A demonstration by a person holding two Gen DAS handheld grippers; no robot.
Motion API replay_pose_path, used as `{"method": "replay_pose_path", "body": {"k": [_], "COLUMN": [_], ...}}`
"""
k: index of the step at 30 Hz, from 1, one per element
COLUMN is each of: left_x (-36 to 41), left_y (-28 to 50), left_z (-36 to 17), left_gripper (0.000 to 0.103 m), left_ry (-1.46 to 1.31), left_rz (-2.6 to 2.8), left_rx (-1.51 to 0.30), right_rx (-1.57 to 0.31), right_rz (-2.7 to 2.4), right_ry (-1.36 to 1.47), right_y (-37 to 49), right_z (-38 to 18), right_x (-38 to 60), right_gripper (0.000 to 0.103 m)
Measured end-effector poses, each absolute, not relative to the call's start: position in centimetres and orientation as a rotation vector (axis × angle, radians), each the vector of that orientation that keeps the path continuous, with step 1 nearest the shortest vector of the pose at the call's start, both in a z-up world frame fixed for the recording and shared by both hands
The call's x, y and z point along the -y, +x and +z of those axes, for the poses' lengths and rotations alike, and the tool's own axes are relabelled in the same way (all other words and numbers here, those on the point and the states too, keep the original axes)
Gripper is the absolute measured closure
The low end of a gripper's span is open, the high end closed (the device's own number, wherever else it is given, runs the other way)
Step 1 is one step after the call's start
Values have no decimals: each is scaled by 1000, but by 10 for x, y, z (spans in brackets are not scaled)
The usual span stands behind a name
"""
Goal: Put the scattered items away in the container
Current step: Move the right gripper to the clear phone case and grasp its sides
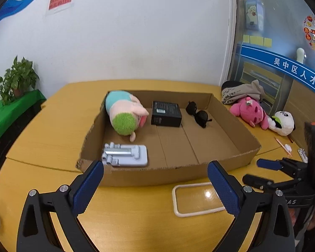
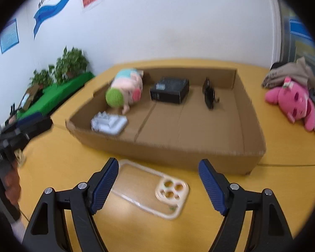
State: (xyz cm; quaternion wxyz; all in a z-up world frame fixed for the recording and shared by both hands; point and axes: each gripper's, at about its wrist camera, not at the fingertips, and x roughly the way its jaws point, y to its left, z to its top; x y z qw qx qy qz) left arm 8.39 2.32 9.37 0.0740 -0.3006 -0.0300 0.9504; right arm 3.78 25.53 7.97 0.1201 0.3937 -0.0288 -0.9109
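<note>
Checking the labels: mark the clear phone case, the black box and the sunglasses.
clear phone case (image 2: 151,189), right wrist view, its transparent back.
black box (image 1: 166,113), left wrist view, its top face.
sunglasses (image 1: 200,116), left wrist view, nearer dark lens.

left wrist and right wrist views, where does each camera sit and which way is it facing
Left wrist: sits on the left gripper, looking down and forward over the table at the cardboard box; its own open fingers show, with the right gripper at the right edge.
Right wrist: sits on the right gripper, angled down at the phone case before the box; open fingers show, the left gripper at left.
Shared: box, phone case, plush pig, black box, sunglasses.
</note>
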Motion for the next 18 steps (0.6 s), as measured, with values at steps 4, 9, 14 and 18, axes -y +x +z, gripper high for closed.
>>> {"method": "replay_pose_path", "body": {"k": [4, 9, 14, 18], "left_x": [-23, -31, -43, -55], "left_y": [75, 60, 41, 28], "left_z": [70, 38, 2, -22], "left_gripper": [2, 2, 5, 21], "left_ry": [-995, -1105, -1214, -1318], "left_rz": [2781, 2669, 2536, 2417], "left_rx": [137, 172, 188, 207], "right_rx": [85, 136, 88, 86], "right_rz": [-2537, -2485, -2464, -2416], "right_ry": [1305, 1356, 1311, 1297], "right_y": [37, 31, 20, 19], "right_z": [37, 10, 5, 5], "right_x": [-263, -256, -242, -233], "right_gripper": [25, 25, 24, 22]}}
